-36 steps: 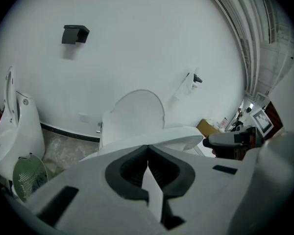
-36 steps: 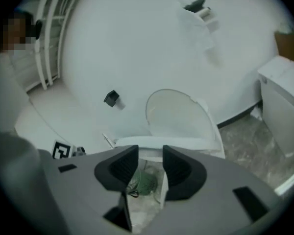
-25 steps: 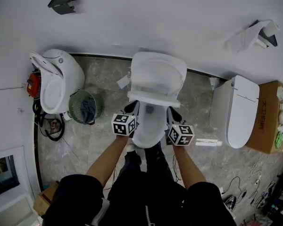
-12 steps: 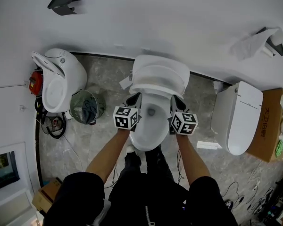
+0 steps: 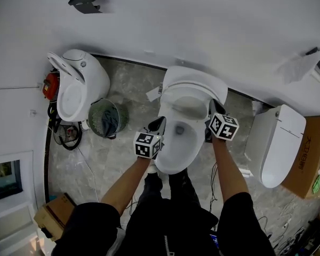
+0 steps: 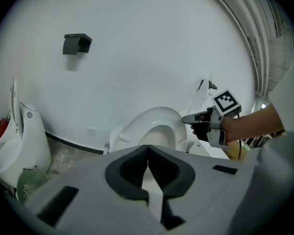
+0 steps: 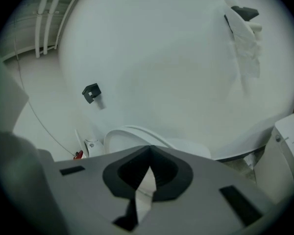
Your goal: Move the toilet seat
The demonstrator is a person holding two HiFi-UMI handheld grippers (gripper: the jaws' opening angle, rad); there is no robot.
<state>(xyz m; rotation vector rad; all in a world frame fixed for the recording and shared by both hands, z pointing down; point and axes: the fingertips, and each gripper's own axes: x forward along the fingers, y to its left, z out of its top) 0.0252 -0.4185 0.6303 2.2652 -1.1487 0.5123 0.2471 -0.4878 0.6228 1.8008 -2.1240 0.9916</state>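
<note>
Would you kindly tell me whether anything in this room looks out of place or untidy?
A round fan sits on the floor between the left toilet and the middle toilet, near a tangle of black cables: odd clutter. Paper hangs loosely from the wall holder.

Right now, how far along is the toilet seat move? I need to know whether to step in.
Done: the toilet seat stands raised off the bowl. In hand: the right tongs, shut and empty, sit at the seat's right edge; the left tongs, also shut, hang beside the bowl. Left: perhaps tipping it fully back.
</note>
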